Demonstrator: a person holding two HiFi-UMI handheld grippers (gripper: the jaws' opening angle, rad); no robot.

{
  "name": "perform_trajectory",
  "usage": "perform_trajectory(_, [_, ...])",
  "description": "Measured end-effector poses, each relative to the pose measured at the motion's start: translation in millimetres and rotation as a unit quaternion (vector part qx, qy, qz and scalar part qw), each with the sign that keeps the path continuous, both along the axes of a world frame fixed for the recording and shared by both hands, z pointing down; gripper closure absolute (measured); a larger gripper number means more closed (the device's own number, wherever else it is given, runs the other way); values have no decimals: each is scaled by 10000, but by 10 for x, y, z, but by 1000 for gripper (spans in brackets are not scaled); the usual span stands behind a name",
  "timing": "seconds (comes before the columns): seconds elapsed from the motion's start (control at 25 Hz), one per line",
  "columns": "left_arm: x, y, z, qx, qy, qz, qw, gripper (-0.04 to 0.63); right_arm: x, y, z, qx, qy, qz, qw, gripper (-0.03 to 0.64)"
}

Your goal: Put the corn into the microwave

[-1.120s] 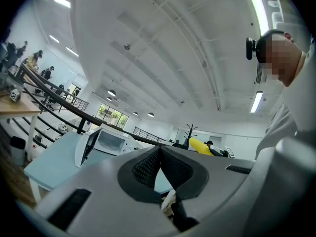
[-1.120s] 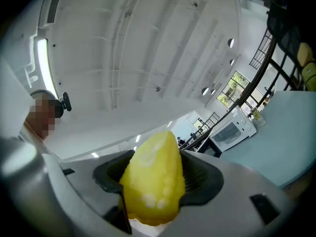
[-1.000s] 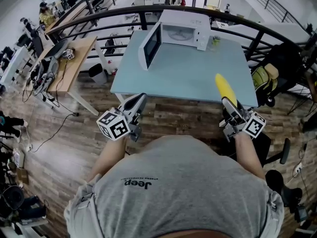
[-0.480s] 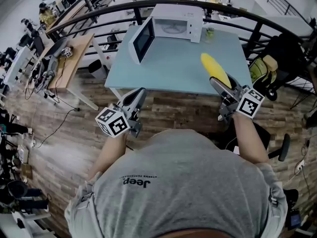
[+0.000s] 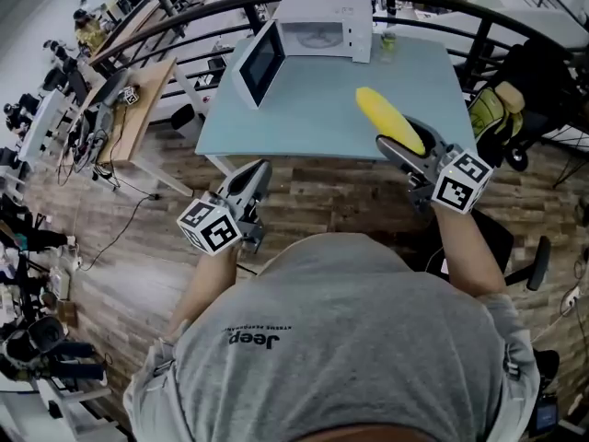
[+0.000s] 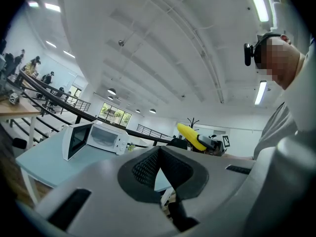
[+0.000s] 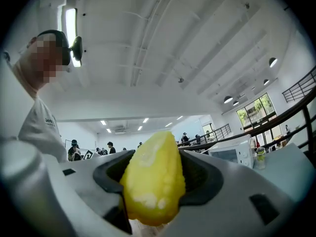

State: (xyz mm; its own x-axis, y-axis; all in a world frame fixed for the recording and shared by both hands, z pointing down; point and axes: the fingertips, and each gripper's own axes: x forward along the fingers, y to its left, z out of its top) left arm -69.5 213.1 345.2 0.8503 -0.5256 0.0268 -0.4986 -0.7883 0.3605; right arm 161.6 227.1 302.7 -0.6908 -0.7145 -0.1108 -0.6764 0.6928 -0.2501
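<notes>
Corn sits clamped in the right gripper, raised over the table's near edge and pointing to 11 o'clock. Left gripper is closed on nothing, short of the table. Carry step, I judge; next calls for reaching to the microwave at 12, door open

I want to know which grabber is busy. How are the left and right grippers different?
The right gripper clamps the yellow corn; the left gripper is shut on nothing. The right gripper reaches over the table; the left gripper hangs over the wooden floor. Both carry marker cubes.
</notes>
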Motion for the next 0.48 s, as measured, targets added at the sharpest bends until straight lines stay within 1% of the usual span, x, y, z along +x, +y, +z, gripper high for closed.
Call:
perform_trajectory(0.24, [-8,-222,145,-101,50,92,9999,577,-82,-165,114,-5,219,65,9997,335])
perform_trajectory(0.36, [-56,-455,230,-129,95,202,9997,577,-183,-361,186,-83,241,122,9996,336])
perform_trajectory(0.48, [-157,-791,261,-34,117,364,9993,577,-325,-627,234,-129,272,228,9993,336])
